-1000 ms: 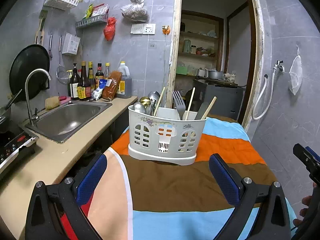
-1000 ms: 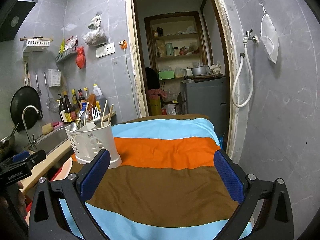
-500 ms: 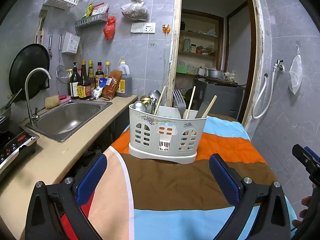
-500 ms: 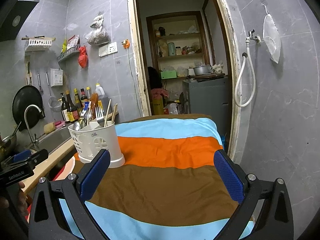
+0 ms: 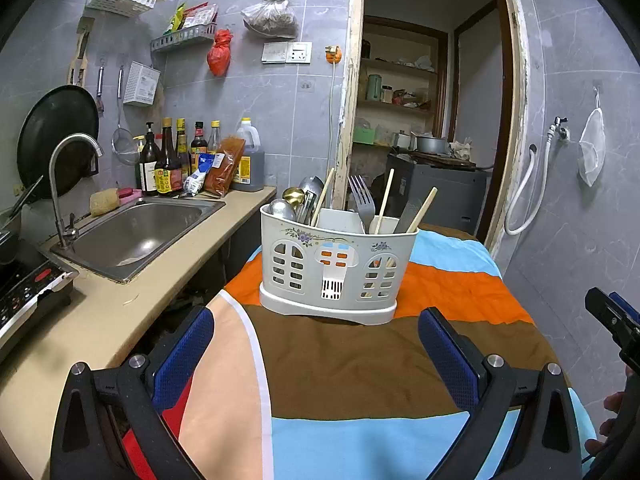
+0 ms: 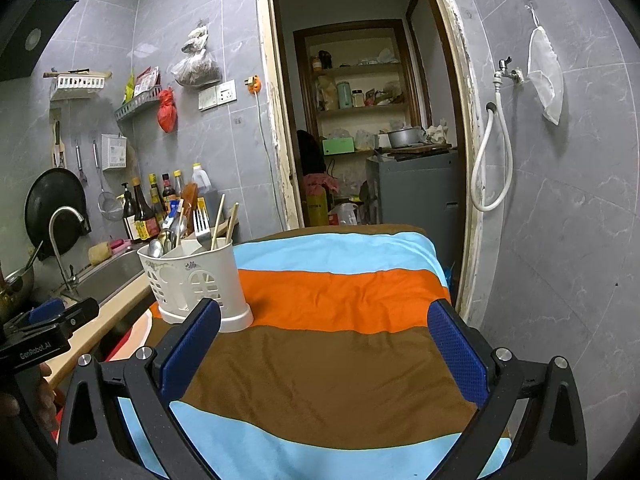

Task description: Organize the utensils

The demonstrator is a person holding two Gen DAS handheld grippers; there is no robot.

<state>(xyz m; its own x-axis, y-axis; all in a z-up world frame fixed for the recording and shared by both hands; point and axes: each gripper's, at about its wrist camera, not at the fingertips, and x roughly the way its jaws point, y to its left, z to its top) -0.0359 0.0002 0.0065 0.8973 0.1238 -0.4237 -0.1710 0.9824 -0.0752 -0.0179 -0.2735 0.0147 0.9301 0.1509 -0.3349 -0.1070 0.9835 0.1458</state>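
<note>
caddy (image 5: pixel 338 266): frame centre, holds fork (image 5: pixel 362 204), spoons, chopsticks
left gripper (image 5: pixel 316 356): agape, empty
right gripper (image 6: pixel 324 350): agape, empty
sink (image 5: pixel 136 232): frame left

the caddy (image 5: pixel 336 268) wall hides the utensils' (image 5: pixel 362 204) lower ends; bottle labels (image 5: pixel 166 178) too small to read.

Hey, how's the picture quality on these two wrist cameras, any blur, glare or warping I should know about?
Left wrist view: sharp, evenly lit, no motion blur; fisheye bends the door frame, corners vignetted black; soft glare in the sink. Right wrist view: also sharp; the utensil caddy casts only a faint shadow on the striped cloth; walls bow outward.
</note>
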